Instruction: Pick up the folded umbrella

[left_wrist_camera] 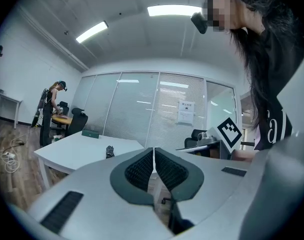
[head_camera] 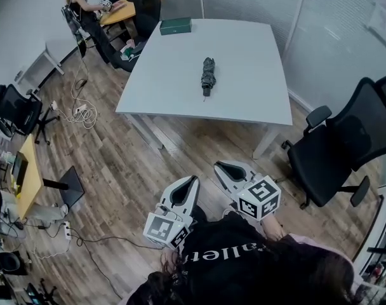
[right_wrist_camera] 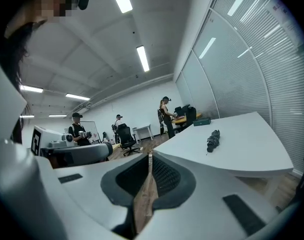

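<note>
The folded umbrella (head_camera: 207, 75) is dark and lies lengthwise near the middle of the white table (head_camera: 250, 94), well ahead of both grippers. My left gripper (head_camera: 192, 179) and right gripper (head_camera: 219, 165) hover side by side over the wooden floor, short of the table's near edge. In the left gripper view the umbrella (left_wrist_camera: 110, 151) shows small beyond the shut jaws of that gripper (left_wrist_camera: 153, 151). From the right gripper view the umbrella (right_wrist_camera: 212, 140) lies to the right of that gripper (right_wrist_camera: 150, 157), whose pads are pressed together. Nothing is held by either one.
A green box (head_camera: 175, 25) sits at the table's far edge. A black office chair (head_camera: 345, 146) stands right of the table. A person (head_camera: 85, 8) sits at a wooden desk at the back left. Cables (head_camera: 82, 110) trail on the floor to the left.
</note>
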{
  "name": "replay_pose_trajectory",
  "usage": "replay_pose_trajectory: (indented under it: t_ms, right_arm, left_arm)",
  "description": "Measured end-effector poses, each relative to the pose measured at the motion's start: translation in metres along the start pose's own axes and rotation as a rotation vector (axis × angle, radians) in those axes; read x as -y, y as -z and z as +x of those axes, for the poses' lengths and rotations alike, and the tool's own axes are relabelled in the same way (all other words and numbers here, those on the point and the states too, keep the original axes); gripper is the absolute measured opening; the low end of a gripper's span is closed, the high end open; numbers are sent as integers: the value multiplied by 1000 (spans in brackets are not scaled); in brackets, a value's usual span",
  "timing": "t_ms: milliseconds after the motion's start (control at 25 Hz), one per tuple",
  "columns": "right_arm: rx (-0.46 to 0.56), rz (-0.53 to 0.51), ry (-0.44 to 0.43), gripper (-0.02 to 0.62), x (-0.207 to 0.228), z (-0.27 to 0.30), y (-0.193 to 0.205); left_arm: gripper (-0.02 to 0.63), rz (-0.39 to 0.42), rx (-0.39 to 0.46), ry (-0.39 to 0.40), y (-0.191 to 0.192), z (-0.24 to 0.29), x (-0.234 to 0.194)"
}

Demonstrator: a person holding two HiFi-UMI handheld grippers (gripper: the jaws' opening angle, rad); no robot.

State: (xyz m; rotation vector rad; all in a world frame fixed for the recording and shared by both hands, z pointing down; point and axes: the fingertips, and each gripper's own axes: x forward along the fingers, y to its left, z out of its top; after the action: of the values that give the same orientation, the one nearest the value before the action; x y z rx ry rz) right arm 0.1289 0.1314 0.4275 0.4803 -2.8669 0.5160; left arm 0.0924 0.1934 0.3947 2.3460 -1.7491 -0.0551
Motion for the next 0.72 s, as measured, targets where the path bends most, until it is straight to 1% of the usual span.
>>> replay_pose_trajectory:
  t_ms: [160,280,440,720]
  right_arm:
    - [3,29,10,35,-4,31,-9]
    - [0,41,32,35,-4,58,-18]
    - [8,69,73,36,0,92,-30]
    - [24,124,139,37,-1,143,-40]
  left_arm:
    - [29,2,-6,24,-9,1,-34]
    - [29,7,-12,45,-20,6,-64]
    - [29,11,-15,93,-33,14,-100]
    - [29,11,-42,173,-41,16,-152]
